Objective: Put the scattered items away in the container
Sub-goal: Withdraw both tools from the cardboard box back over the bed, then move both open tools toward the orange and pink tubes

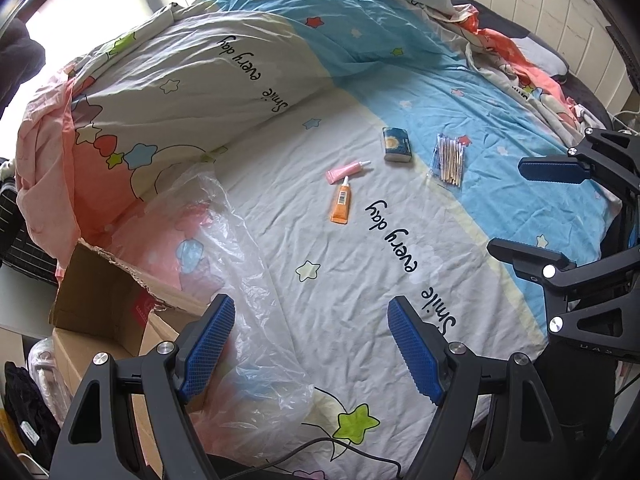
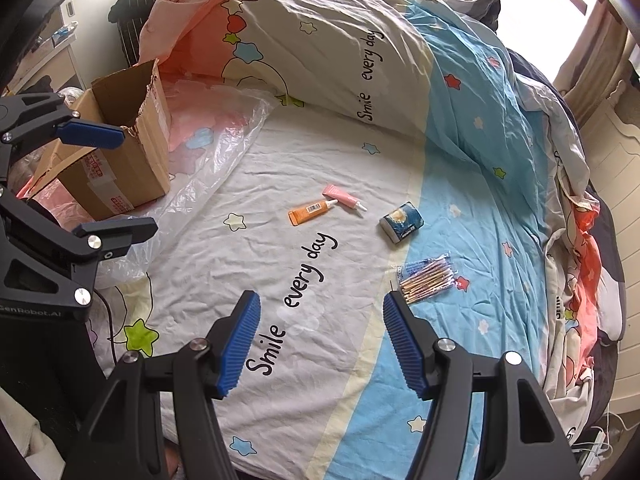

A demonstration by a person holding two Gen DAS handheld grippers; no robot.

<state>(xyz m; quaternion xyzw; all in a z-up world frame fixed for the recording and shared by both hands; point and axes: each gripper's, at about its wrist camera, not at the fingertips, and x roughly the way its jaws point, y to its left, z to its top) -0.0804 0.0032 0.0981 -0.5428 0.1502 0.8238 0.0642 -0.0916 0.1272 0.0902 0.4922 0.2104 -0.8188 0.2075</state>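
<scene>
On the bed sheet lie an orange tube [image 1: 341, 203] [image 2: 313, 211], a pink tube [image 1: 345, 171] [image 2: 343, 197], a blue tissue pack [image 1: 397, 144] [image 2: 401, 221] and a clear pack of cotton swabs [image 1: 450, 159] [image 2: 427, 278]. An open cardboard box [image 1: 104, 292] [image 2: 120, 152] stands at the left on a clear plastic bag [image 1: 240, 264] [image 2: 224, 132]. My left gripper [image 1: 310, 344] [image 2: 106, 184] is open and empty, near the box. My right gripper [image 2: 318, 340] [image 1: 536, 212] is open and empty, just short of the swabs.
A bunched duvet [image 1: 180, 92] [image 2: 320, 40] rises behind the items. More crumpled bedding [image 2: 576, 208] lies along the right side. A cable [image 1: 304, 450] runs over the bed's near edge. Furniture [image 2: 44, 52] stands beyond the box.
</scene>
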